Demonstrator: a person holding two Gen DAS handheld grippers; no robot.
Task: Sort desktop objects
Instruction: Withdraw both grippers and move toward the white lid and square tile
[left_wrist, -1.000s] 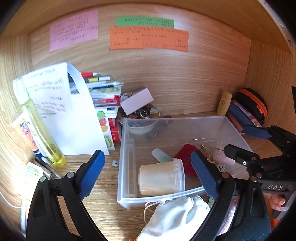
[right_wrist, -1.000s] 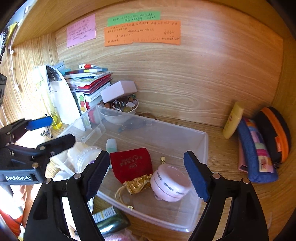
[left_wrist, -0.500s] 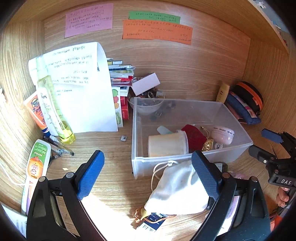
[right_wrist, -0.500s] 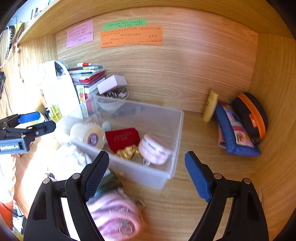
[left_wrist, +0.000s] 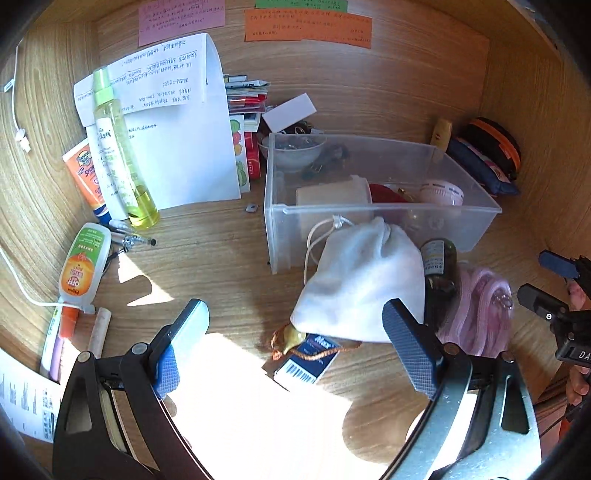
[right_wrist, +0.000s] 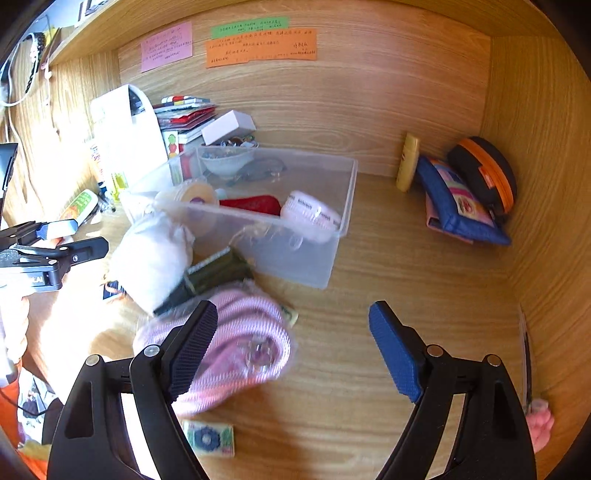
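A clear plastic bin (left_wrist: 476, 210) (right_wrist: 332, 236) sits on the wooden desk, holding a round tub (left_wrist: 332, 192), a red pouch (right_wrist: 251, 204) and a pink round case (right_wrist: 310, 214). In front of it lie a white drawstring bag (left_wrist: 365, 284) (right_wrist: 151, 258), a dark green bottle (left_wrist: 439, 273) (right_wrist: 214, 275) and a pink knitted bundle (left_wrist: 480, 314) (right_wrist: 236, 347). My left gripper (left_wrist: 295, 343) is open just before the white bag, holding nothing. My right gripper (right_wrist: 293, 347) is open above the desk, its left finger over the pink bundle.
At the left stand a yellow spray bottle (left_wrist: 118, 155), an orange tube (left_wrist: 86, 177), a white-green bottle (left_wrist: 83, 266) and paper sheets (left_wrist: 177, 122). Books, a white box (left_wrist: 288, 110) and a bowl (left_wrist: 291, 153) sit behind the bin. Pouches (right_wrist: 458, 206) lean at the right wall.
Both grippers have drawn back from the bin and sunk a little. The white bag, green bottle and pink bundle in front of the bin have come into full view.
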